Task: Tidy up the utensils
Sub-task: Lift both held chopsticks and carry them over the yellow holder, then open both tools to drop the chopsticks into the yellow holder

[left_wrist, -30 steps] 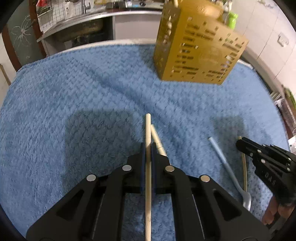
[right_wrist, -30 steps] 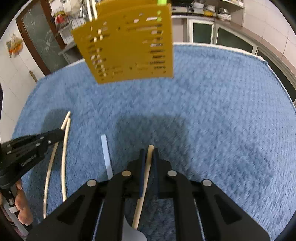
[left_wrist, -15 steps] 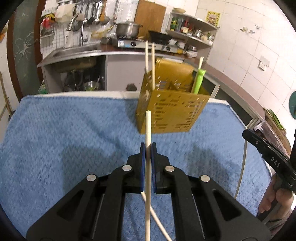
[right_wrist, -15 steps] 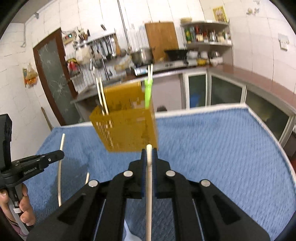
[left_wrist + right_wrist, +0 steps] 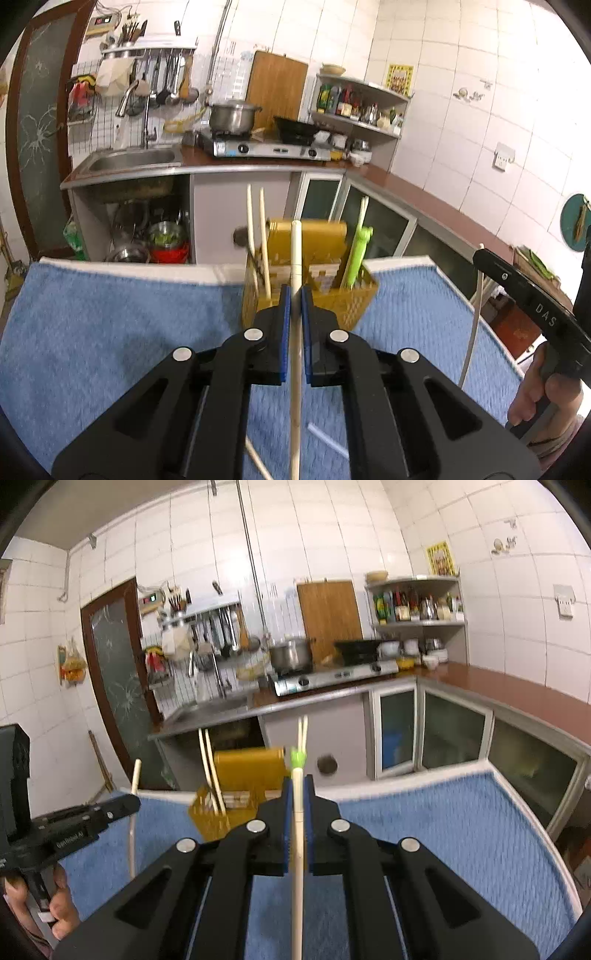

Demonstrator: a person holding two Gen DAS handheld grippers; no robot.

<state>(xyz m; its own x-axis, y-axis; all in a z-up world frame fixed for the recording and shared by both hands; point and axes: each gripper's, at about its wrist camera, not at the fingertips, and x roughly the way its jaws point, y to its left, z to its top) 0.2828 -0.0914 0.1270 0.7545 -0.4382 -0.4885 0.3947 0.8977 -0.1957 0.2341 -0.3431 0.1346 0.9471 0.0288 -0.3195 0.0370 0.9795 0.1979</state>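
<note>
Both grippers' fingers (image 5: pixel 284 325) pinch one chopstick (image 5: pixel 295 258) each; yellow caddy (image 5: pixel 332 306) holds chopsticks, green utensil (image 5: pixel 356 254).

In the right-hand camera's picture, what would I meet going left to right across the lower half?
Left gripper → its chopstick → yellow utensil basket → right gripper gripping a chopstick → blue towel.

Your right gripper (image 5: pixel 297 786) is clamped on a pale chopstick (image 5: pixel 297 867), stick running up between the blue pads (image 5: pixel 287 823). Yellow utensil holder (image 5: pixel 236 797) sits just beyond the tip, on the blue towel (image 5: pixel 424 830), with chopsticks and a green utensil (image 5: pixel 297 757) standing in it. At far left, your left gripper (image 5: pixel 125 805) holds another chopstick (image 5: pixel 133 812) upright.
</note>
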